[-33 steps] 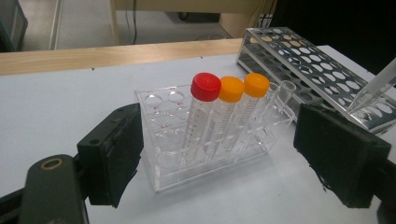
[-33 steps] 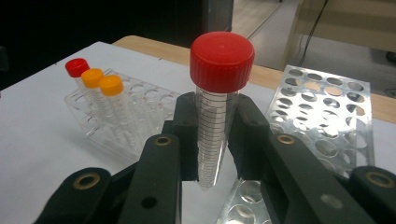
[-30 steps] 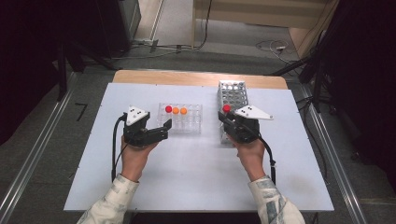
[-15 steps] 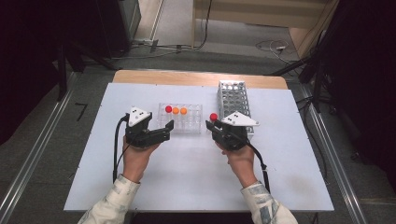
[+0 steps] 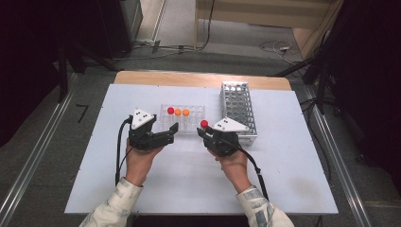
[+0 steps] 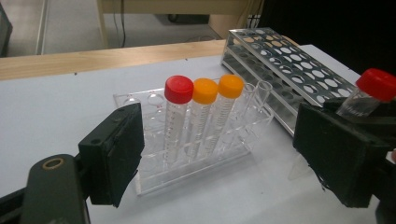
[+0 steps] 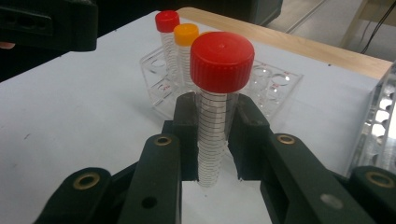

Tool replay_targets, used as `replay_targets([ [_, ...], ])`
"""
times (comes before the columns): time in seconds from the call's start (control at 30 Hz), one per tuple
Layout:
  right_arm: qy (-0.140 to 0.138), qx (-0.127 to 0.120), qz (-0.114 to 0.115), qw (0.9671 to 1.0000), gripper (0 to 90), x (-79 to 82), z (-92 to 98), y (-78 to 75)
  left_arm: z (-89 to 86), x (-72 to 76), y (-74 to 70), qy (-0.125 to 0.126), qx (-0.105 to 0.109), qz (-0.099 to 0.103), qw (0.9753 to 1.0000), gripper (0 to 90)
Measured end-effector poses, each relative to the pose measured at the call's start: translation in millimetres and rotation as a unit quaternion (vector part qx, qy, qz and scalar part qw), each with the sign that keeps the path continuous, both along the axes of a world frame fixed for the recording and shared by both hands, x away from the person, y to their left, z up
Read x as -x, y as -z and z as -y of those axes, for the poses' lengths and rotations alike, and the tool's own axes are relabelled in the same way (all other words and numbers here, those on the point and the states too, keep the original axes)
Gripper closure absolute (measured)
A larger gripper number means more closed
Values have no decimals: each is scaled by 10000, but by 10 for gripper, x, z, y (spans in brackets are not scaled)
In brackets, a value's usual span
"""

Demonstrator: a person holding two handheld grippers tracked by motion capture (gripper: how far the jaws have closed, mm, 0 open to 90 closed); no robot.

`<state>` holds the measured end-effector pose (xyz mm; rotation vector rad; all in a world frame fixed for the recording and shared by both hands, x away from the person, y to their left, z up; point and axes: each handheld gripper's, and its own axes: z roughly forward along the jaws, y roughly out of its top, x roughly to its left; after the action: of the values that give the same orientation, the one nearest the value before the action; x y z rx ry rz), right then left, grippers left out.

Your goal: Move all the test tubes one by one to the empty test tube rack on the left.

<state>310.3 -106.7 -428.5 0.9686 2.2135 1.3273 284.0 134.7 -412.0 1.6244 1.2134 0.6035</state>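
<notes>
High view: your right gripper (image 5: 208, 133), clamped on the red-capped tube (image 5: 204, 124), has moved from the metal rack (image 5: 239, 109) toward the clear rack (image 5: 197, 113). Insertion looks next. Your left gripper (image 5: 169, 135) waits beside that clear rack, jaws apart.

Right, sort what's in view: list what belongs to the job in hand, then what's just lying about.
In the job:
right gripper, shut on the red-capped tube
clear rack holding three capped tubes
metal rack
left gripper, fingers open beside the clear rack

Lying about:
cables on the floor beyond the table
</notes>
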Motion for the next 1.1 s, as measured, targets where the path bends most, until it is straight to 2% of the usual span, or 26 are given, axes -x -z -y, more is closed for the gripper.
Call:
replay_targets([
  [0.17,-51,16,-44,10000,716,6,-70,36,14,17,-21,105,124,14,9999,169],
  [0.37,-117,40,-79,9999,716,9,-171,74,66,38,-36,251,143,37,9996,179],
  [0.57,-262,114,-91,9995,716,24,-313,104,130,61,-43,515,148,50,9985,228],
  [0.67,-343,111,-83,9993,716,38,-388,104,152,64,-36,778,170,33,9968,293],
  [0.77,-420,118,-57,9990,715,56,-463,93,173,63,-20,1071,134,46,9942,408],
  [0.97,-510,187,-29,9985,715,78,-546,77,179,48,11,1218,44,1,9925,579],
  [1.1,-543,179,-15,9984,715,90,-561,82,183,41,24,1225,27,-8,9925,646],
])
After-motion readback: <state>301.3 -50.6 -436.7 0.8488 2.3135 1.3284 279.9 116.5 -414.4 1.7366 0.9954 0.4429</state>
